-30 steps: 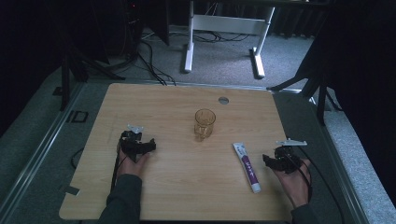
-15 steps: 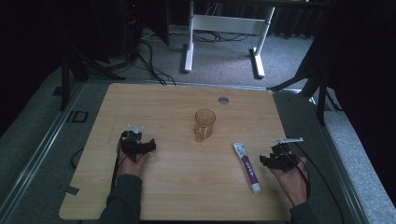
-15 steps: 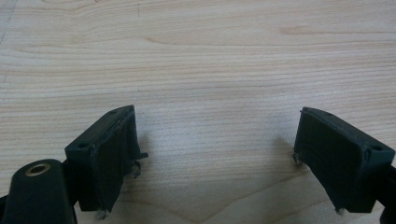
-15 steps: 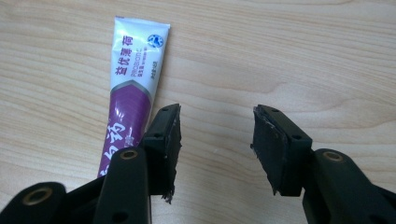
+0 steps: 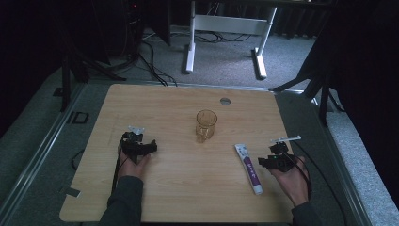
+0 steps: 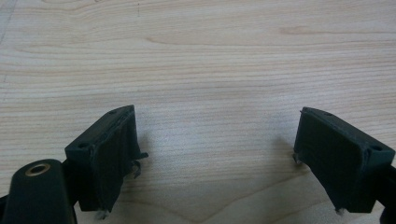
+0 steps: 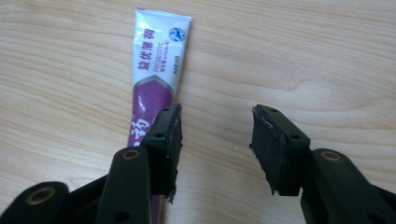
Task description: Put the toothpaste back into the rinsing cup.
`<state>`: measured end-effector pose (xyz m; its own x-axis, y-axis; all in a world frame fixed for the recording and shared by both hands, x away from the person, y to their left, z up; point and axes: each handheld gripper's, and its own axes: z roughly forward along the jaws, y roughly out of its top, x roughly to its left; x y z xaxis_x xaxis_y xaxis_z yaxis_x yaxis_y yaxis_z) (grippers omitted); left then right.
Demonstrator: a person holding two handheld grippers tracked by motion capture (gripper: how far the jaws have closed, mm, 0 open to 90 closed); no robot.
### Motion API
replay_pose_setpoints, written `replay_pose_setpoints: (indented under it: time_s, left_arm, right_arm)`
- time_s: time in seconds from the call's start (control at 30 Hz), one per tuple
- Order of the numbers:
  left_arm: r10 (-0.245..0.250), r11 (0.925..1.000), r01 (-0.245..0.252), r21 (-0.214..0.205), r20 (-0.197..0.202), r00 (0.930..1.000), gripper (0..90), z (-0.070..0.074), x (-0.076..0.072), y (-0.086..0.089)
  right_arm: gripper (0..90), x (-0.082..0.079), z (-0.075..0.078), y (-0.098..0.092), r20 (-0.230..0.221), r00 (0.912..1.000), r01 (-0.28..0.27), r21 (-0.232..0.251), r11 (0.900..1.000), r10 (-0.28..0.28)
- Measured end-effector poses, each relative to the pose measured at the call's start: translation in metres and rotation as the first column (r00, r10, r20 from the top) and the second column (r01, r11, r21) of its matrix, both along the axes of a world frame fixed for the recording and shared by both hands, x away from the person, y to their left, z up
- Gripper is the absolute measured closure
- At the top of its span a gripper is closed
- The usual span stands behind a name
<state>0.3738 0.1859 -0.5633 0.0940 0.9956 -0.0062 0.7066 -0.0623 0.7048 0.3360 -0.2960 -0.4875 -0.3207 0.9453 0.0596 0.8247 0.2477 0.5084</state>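
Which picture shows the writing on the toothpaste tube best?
The right gripper view: the toothpaste tube is close, its print readable. The high view shows the whole tube lying on the table, small, print unreadable. The left gripper view looks at bare wood.

Black hand-held gripper (image 5: 137, 147), dark sleeve (image 5: 123, 202)

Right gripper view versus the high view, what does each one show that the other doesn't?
Right gripper view alone: the printed lettering on the toothpaste tube and the open jaws, the left-hand one over the tube's edge. High view alone: the glass mug, the left gripper, both hands, the floor beyond the table. Shared: tube, right gripper, wooden tabletop.
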Motion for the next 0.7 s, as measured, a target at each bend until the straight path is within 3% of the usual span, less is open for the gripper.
replay_pose_setpoints:
  time_s: [0.7]
  left_arm:
    - [0.0,1.0,0.0,0.0,0.0,1.0,13.6,0.0,0.0,0.0]
  right_arm:
    - [54.5,0.003,0.003,0.015,-0.096,0.9946,-0.04,-0.026,0.9989,0.038]
